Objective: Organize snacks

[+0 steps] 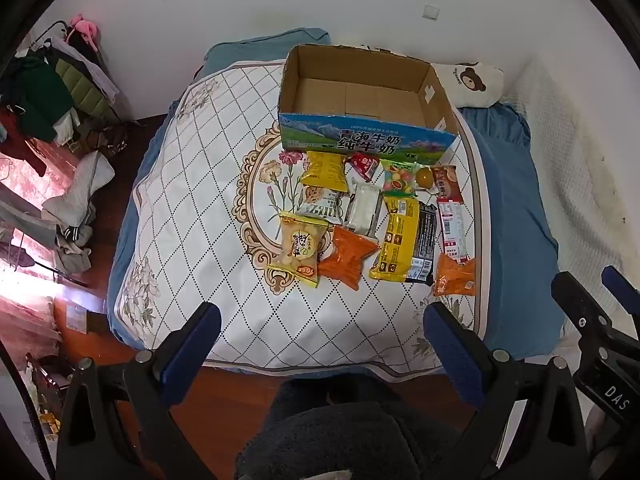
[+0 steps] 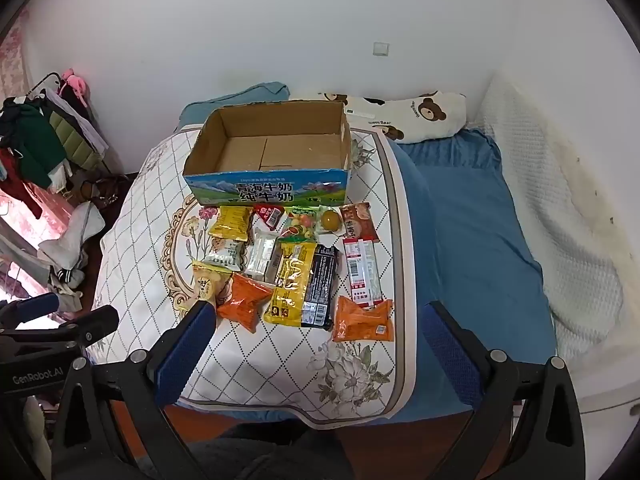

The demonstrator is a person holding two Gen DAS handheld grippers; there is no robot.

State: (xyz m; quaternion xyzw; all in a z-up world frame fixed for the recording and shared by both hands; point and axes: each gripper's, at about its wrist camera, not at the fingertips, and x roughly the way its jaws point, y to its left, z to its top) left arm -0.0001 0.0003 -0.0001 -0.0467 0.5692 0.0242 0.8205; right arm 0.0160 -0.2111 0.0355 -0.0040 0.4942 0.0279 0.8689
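Snacks (image 1: 372,216) lie in a loose cluster on a quilted white mat (image 1: 188,208) with a diamond grid and flower prints, spread over a bed with a blue sheet (image 2: 472,240). Just behind them stands an open cardboard box (image 1: 360,92), its blue front printed with a green meadow and Chinese characters; its inside holds nothing. Nearest the box are a small yellow packet (image 1: 324,170), a red triangular packet (image 1: 363,165), a bag of coloured sweets (image 1: 396,180), a clear cup with an orange-yellow filling (image 1: 425,178) and a brown-red packet (image 1: 449,178). In the middle row lie a white biscuit bag (image 1: 322,208), a silver-white packet (image 1: 363,210), a large yellow bag (image 1: 396,240) lying partly over a black bag (image 1: 426,240), and a long red-and-white packet (image 1: 452,228). Closest to the viewer are a pale yellow bag of round crackers (image 1: 298,248) and two orange bags (one (image 1: 347,256) mid-cluster, the other (image 1: 456,276) at the right edge).

The left gripper (image 1: 322,320) hovers above the mat's near edge, its blue-padded jaws spread wide with nothing between them. The right gripper (image 2: 316,320) hangs likewise over the near side of the cluster, jaws fully apart and empty. A bear-print pillow (image 2: 420,116) lies by the wall, and clothes (image 1: 44,96) are piled at the left.
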